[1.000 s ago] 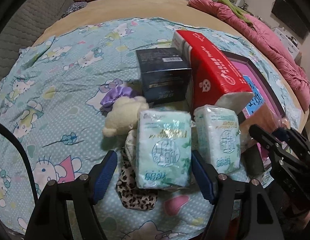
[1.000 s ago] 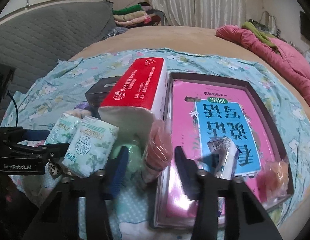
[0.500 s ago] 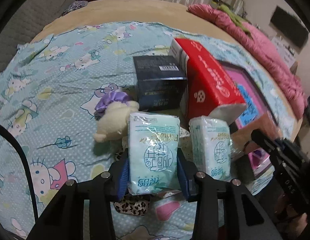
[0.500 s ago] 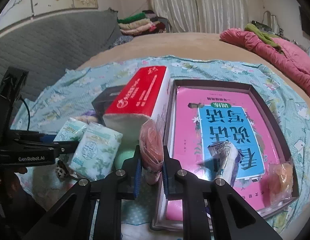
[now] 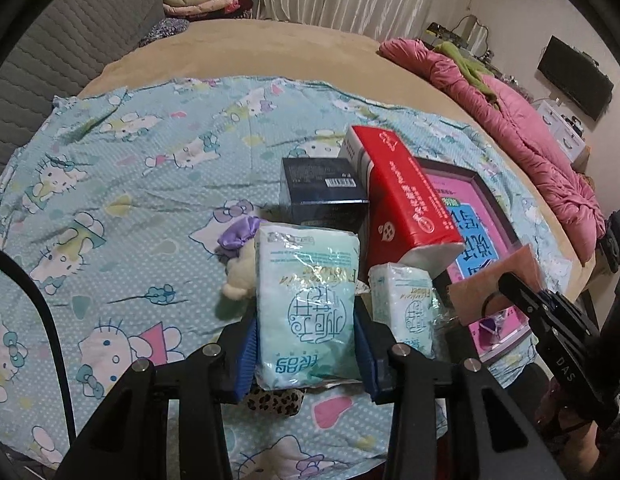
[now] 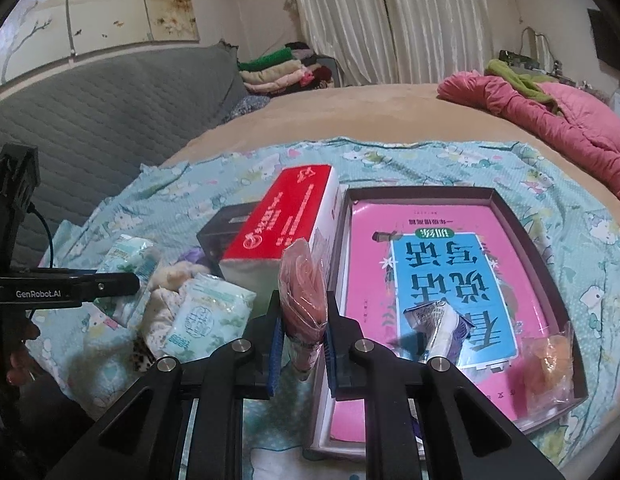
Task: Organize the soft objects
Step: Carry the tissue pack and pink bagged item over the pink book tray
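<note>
L gripper [image 5: 306, 340] closed jaws on tissue pack [image 5: 306, 304] & lifted it; R gripper [image 6: 302, 340] closed on pink pouch [image 6: 304, 300], raised too.

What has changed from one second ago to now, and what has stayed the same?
The left gripper closed its fingers on the near tissue pack and lifted it. The right gripper closed on the pink pouch and raised it. The second tissue pack, red box, dark box and tray stayed put.
</note>
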The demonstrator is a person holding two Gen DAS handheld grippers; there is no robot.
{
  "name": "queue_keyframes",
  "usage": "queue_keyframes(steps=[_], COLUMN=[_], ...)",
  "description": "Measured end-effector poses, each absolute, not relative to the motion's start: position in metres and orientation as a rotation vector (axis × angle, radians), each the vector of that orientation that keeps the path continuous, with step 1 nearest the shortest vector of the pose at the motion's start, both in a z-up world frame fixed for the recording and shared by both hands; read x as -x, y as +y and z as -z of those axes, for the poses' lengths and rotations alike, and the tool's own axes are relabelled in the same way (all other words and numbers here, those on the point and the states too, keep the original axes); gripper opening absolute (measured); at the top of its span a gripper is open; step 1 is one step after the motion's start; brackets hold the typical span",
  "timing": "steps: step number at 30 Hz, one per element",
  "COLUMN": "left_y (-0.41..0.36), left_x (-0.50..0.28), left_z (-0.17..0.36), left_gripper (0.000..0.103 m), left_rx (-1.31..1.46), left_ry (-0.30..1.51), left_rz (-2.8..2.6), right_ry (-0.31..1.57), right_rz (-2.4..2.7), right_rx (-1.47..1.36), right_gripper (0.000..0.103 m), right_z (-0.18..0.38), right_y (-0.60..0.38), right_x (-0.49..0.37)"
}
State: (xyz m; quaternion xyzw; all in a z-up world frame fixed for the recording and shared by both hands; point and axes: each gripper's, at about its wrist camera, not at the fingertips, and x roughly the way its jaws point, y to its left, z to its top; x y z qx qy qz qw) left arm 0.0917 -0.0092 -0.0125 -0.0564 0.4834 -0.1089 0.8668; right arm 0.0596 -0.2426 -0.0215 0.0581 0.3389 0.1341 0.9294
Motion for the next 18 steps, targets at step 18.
queue_keyframes(steps=[18], left_y=[-0.019], left_x=[-0.075], left_z=[-0.036], left_gripper=[0.042], left_rx=[0.115], left_ry=[0.929], left_rz=[0.251], right_ry=[0.603], right_rz=[-0.242], right_rx=[-0.183], right_gripper=[0.017], right_z=[-0.013], right_y=[-0.270], right_x=[-0.038])
